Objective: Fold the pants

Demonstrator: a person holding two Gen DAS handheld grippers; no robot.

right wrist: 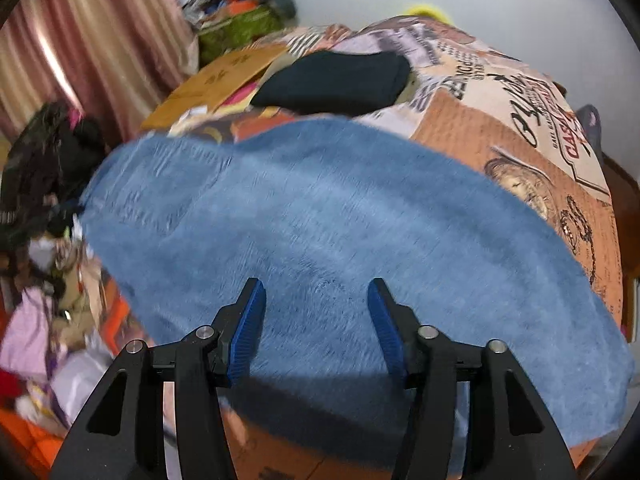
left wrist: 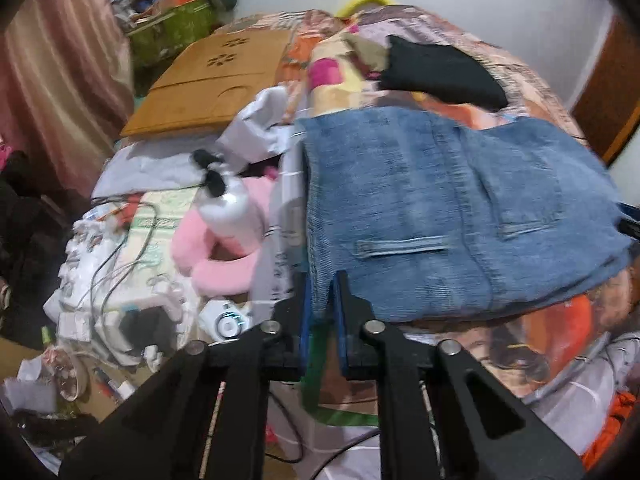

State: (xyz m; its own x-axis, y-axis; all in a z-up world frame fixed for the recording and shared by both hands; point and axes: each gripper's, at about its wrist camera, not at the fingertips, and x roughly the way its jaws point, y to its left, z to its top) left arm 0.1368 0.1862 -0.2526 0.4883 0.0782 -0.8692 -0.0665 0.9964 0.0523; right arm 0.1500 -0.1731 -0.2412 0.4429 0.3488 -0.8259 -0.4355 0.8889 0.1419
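Observation:
Blue denim pants (left wrist: 460,208) lie folded on a bed with a printed cover (left wrist: 520,344); back pocket welts face up. My left gripper (left wrist: 322,292) is shut on the near left corner of the pants. In the right wrist view the pants (right wrist: 340,220) spread wide under my right gripper (right wrist: 316,292). It is open, with blue pads (right wrist: 250,328) apart just above the denim, holding nothing.
A black folded garment (left wrist: 440,72) lies behind the pants on the bed cover (right wrist: 500,140). A wooden lap tray (left wrist: 208,84), a white bottle (left wrist: 232,208), a pink plush (left wrist: 216,256) and cables clutter the left. Pink curtains (right wrist: 100,40) hang at the far left.

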